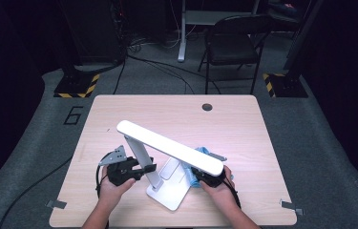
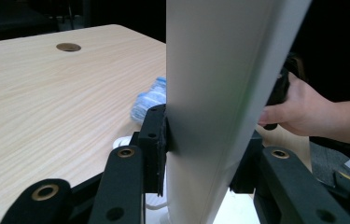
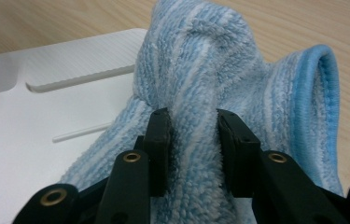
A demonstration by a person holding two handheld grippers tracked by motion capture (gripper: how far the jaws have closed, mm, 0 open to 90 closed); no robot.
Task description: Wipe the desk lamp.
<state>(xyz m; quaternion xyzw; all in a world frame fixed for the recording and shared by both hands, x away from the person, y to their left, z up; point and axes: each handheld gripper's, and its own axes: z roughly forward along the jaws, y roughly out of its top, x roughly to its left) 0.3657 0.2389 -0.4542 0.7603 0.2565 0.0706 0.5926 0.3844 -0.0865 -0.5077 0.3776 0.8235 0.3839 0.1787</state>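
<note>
A white desk lamp stands on the wooden table point(image 1: 119, 114), its flat base point(image 1: 169, 191) near the front edge and its long head point(image 1: 169, 145) slanting over it. My left gripper point(image 1: 148, 168) grips the lamp's upright arm point(image 2: 210, 93) from the left, and its pads press on both sides of that arm in the left gripper view point(image 2: 205, 154). My right gripper point(image 1: 200, 177) is under the head's right end, shut on a bunched blue striped cloth point(image 3: 196, 70). The cloth lies partly on the white base point(image 3: 46, 116).
A round cable hole point(image 1: 207, 107) sits at the table's far side. A black folding chair point(image 1: 234, 43) and cables stand on the floor behind the table. In the left gripper view the other hand point(image 2: 298, 107) shows past the lamp arm.
</note>
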